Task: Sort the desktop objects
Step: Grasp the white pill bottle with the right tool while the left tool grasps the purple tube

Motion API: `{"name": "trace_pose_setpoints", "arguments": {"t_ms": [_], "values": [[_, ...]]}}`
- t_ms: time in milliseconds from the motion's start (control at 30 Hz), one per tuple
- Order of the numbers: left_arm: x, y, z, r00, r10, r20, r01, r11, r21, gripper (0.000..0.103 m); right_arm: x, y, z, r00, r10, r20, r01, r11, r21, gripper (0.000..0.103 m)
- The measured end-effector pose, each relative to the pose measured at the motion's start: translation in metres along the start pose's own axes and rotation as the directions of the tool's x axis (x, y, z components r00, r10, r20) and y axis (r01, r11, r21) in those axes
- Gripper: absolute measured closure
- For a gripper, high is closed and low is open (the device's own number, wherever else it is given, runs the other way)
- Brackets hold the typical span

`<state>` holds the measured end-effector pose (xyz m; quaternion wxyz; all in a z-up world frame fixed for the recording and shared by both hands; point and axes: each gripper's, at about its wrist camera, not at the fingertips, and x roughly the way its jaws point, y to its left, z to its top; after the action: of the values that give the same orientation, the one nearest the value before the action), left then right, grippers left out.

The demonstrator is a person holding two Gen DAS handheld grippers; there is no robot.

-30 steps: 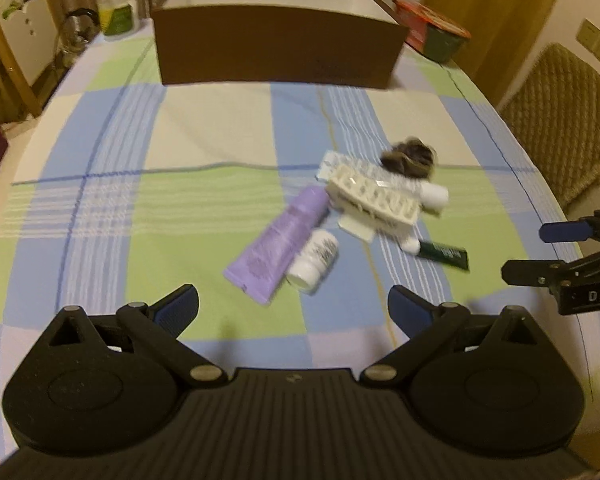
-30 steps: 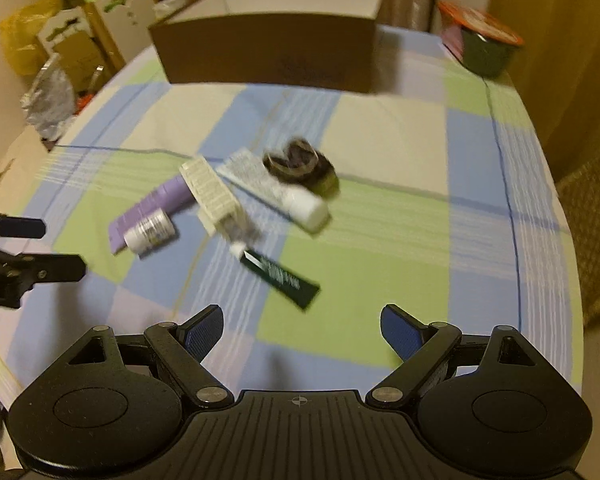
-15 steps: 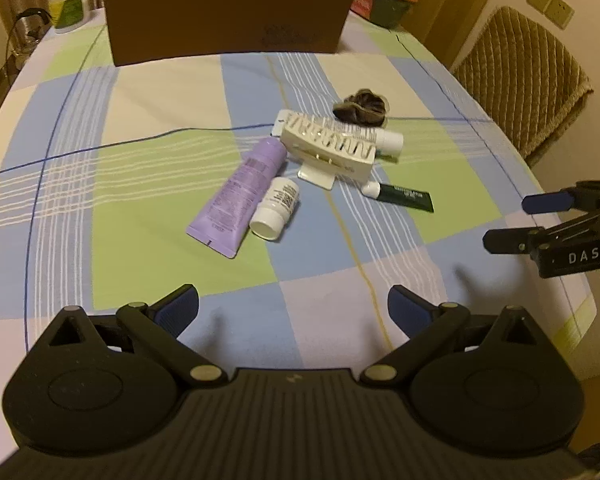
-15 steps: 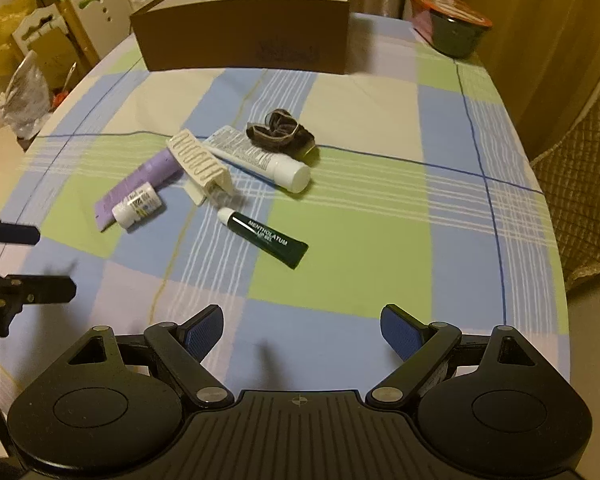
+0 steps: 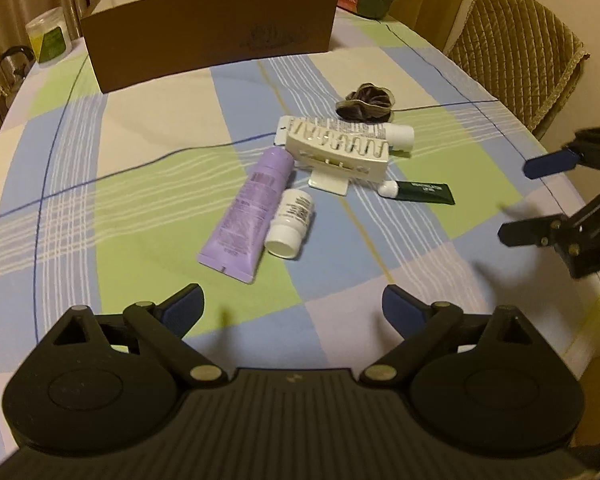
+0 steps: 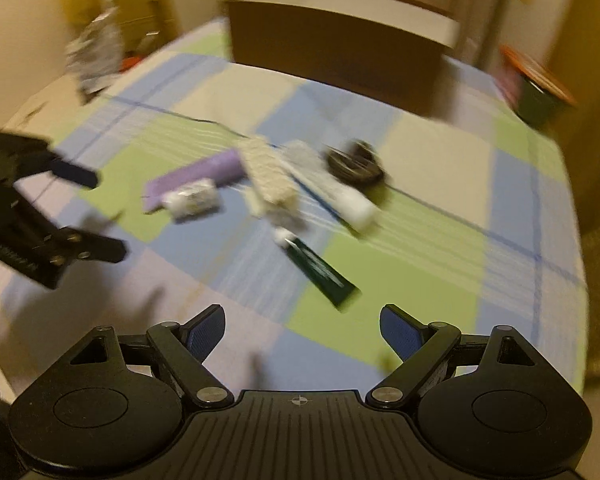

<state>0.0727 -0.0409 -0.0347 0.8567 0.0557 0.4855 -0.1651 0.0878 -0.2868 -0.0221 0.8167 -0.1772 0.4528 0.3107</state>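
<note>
Approach step, nothing picked yet: left claw (image 5: 292, 308) empty, jaws wide but just been closing slightly, right claw (image 6: 302, 330) open and empty; clutter pile mid-frame on the surface (image 5: 140, 200), next likely grab purple tube (image 5: 252, 208), drop in brown box (image 5: 212, 32) at top.

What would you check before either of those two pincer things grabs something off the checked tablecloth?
1. Left gripper free to grasp: ok; its jaws have just been closing a little, nothing between them.
2. Right gripper open and empty: ok.
3. Items lying separate: not ok; purple tube touches white bottle, white rack lies over white tube.
4. Dark green tube clear to grab: ok, only its cap nears the rack.
5. Brown box open on top: ok.
6. Right view sharp enough to aim: not ok, blurred.
</note>
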Motion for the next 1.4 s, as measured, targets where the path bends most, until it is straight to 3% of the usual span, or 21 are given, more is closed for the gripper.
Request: {"name": "trace_pose_setpoints", "arguments": {"t_ms": [233, 400, 433, 467, 733, 833, 967, 1233, 1400], "values": [[-0.004, 0.029, -0.008, 0.998, 0.062, -0.010, -0.062, 0.998, 0.000, 0.011, 0.037, 0.039, 0.028, 0.992, 0.118, 0.036, -0.110, 0.978, -0.179, 0.015], [-0.013, 0.054, -0.014, 0.996, 0.093, -0.004, -0.093, 0.995, -0.043, 0.011, 0.061, 0.064, 0.048, 0.987, 0.147, 0.057, -0.128, 0.957, -0.259, 0.015], [-0.014, 0.059, -0.016, 0.995, 0.098, -0.005, -0.099, 0.994, -0.056, 0.011, 0.065, 0.067, 0.052, 0.987, 0.148, 0.059, -0.127, 0.955, -0.268, 0.020], [-0.016, 0.063, -0.018, 0.995, 0.103, -0.006, -0.103, 0.992, -0.069, 0.011, 0.071, 0.071, 0.055, 0.987, 0.149, 0.056, -0.128, 0.952, -0.279, 0.031], [-0.026, 0.086, -0.035, 0.992, 0.121, -0.022, -0.123, 0.983, -0.133, 0.011, 0.108, 0.089, 0.066, 0.994, 0.106, 0.017, -0.093, 0.930, -0.355, 0.033], [-0.029, 0.091, -0.040, 0.992, 0.124, -0.018, -0.125, 0.981, -0.146, 0.011, 0.113, 0.088, 0.067, 0.995, 0.097, 0.009, -0.088, 0.934, -0.346, 0.054], [-0.032, 0.095, -0.041, 0.994, 0.110, 0.000, -0.108, 0.981, -0.162, 0.011, 0.112, 0.083, 0.067, 0.997, 0.083, 0.007, -0.076, 0.944, -0.320, 0.057], [-0.011, 0.080, -0.013, 0.998, 0.049, 0.031, -0.047, 0.998, -0.052, 0.011, 0.069, 0.058, 0.051, 0.999, 0.034, 0.019, -0.028, 0.964, -0.264, 0.057], [0.017, 0.054, 0.016, 0.999, -0.018, 0.050, 0.014, 0.997, 0.074, 0.022, 0.044, 0.032, 0.033, 1.000, -0.026, 0.001, 0.026, 0.978, -0.205, 0.057]]}}
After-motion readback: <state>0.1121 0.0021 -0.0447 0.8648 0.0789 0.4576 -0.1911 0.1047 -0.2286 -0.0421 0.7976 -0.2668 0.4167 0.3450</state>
